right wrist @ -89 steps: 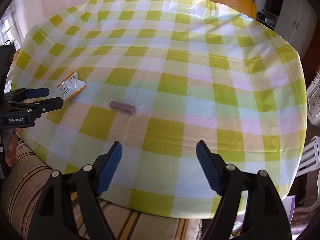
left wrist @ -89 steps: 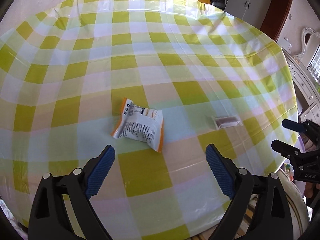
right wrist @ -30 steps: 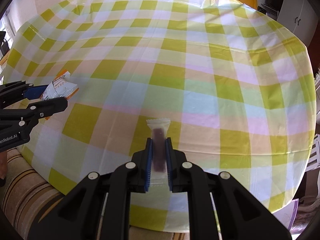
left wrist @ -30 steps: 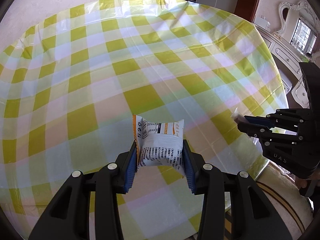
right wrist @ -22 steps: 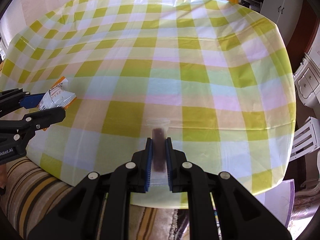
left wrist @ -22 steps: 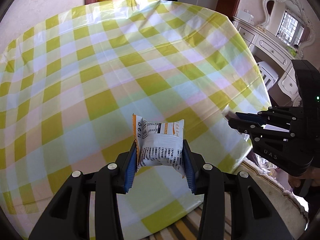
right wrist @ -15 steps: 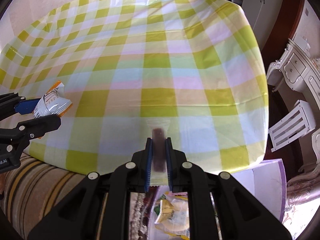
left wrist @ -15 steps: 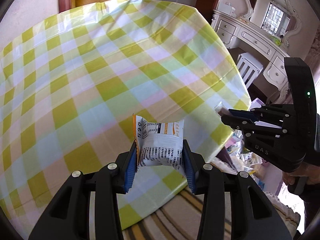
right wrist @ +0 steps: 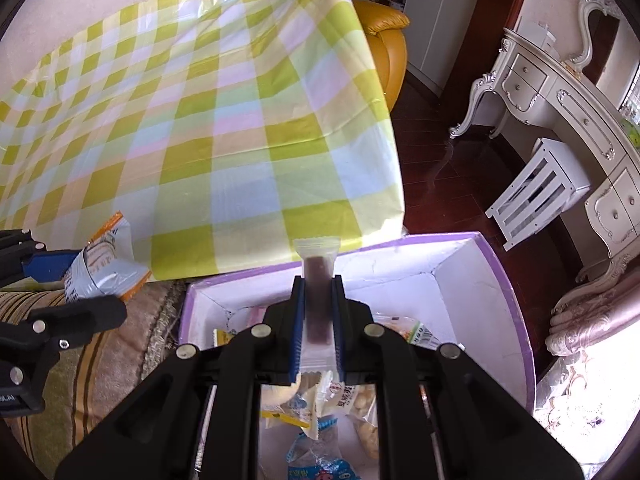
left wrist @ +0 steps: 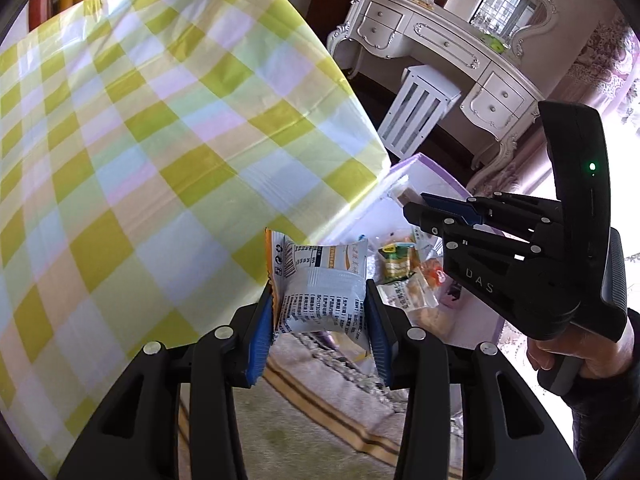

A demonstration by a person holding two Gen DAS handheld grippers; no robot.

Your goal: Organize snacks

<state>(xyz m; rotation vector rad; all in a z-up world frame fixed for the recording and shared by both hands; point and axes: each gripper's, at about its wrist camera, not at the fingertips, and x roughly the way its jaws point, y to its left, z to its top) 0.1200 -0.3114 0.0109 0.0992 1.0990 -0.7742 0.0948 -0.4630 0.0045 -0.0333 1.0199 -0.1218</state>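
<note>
White-and-orange snack packet [left wrist: 320,288] clamped between blue pads of left gripper [left wrist: 320,316], held in air past edge of checked tablecloth [left wrist: 160,140], above striped rug [left wrist: 320,400]. Clear sachet with dark bar [right wrist: 318,280] pinched in right gripper [right wrist: 318,320], jaws tight on it, over white box with purple rim [right wrist: 508,288]. Box holds several wrapped snacks [right wrist: 320,440]. Box stands just beside table.

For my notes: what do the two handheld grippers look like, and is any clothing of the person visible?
Both the left gripper and the right gripper are black plastic linkages with silver rivets and ribbed blue pads. Seen from the left wrist, the right gripper's body carries white letters "DAS" and a black handle with a lit green lamp. A dark sleeve shows below the hand. No cables are visible.
</note>
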